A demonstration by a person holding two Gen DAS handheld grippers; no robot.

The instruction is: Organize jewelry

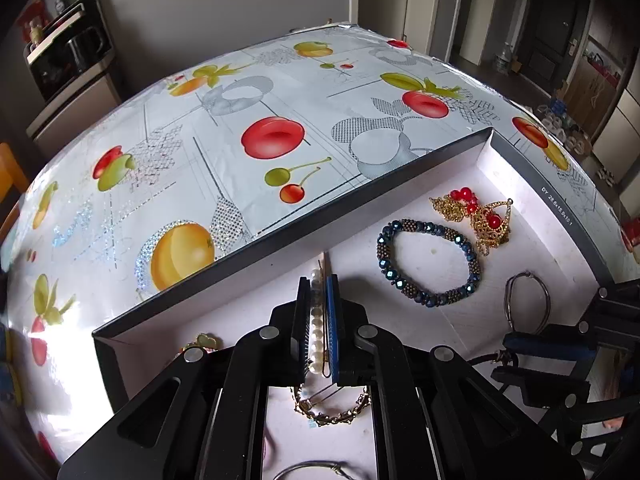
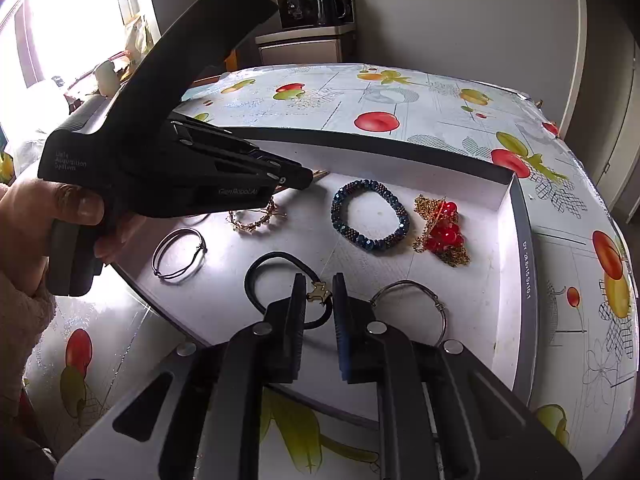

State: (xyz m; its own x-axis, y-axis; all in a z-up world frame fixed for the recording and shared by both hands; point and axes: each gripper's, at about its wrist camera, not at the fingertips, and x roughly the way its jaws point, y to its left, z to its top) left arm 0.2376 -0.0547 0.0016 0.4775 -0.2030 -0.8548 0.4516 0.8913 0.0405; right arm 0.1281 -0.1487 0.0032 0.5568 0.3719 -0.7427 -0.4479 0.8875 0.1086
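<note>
Blue bracelet (image 2: 370, 216) and steel ring (image 2: 408, 306) crowd the tray (image 2: 516, 216); middle seemingly bare.

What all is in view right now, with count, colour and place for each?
box: one, dark rim, white floor, on fruit-print tablecloth
beaded bracelet: one, blue and bronze, box centre
red-bead gold chain piece: one, right of beaded bracelet
gold bracelet: one, under left gripper
wire bangles: two, silver, one on each side of right gripper
pearl hair clip: one, white, in left gripper
hair tie: one, black, gold charm, between right jaws
left gripper: black, shut on clip
right gripper: black, narrow gap
</note>
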